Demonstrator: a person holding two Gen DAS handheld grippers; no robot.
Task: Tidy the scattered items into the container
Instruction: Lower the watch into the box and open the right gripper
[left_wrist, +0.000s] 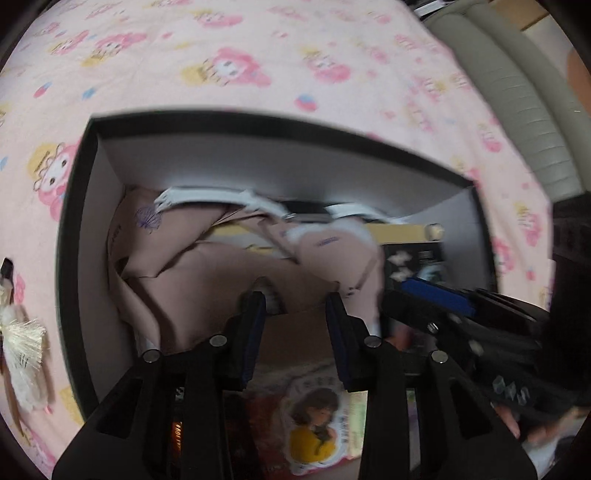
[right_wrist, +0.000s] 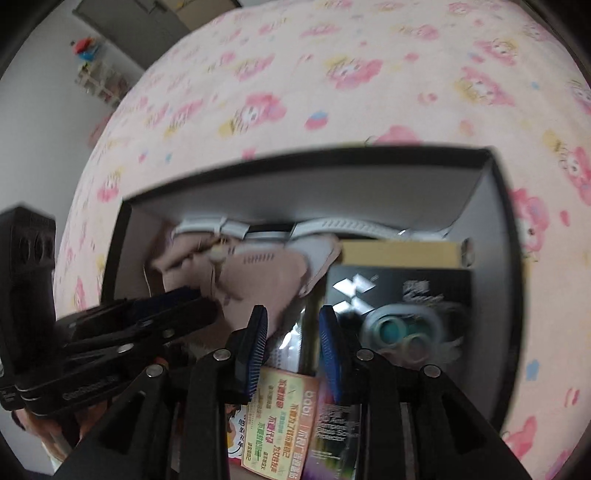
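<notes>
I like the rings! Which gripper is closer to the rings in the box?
Right. The right gripper hovers just beside the rings; the left gripper hangs over the pink cloth, farther away.

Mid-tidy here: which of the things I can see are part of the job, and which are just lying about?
Part of the job:
black box
pink pouch, in the box
white strap, in the box
fluffy white trinket, out on the bedsheet

Lying about:
pink bedsheet
headboard
shelf

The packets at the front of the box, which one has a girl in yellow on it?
The white-edged packet beneath the left gripper. The orange one shows only text.
</notes>
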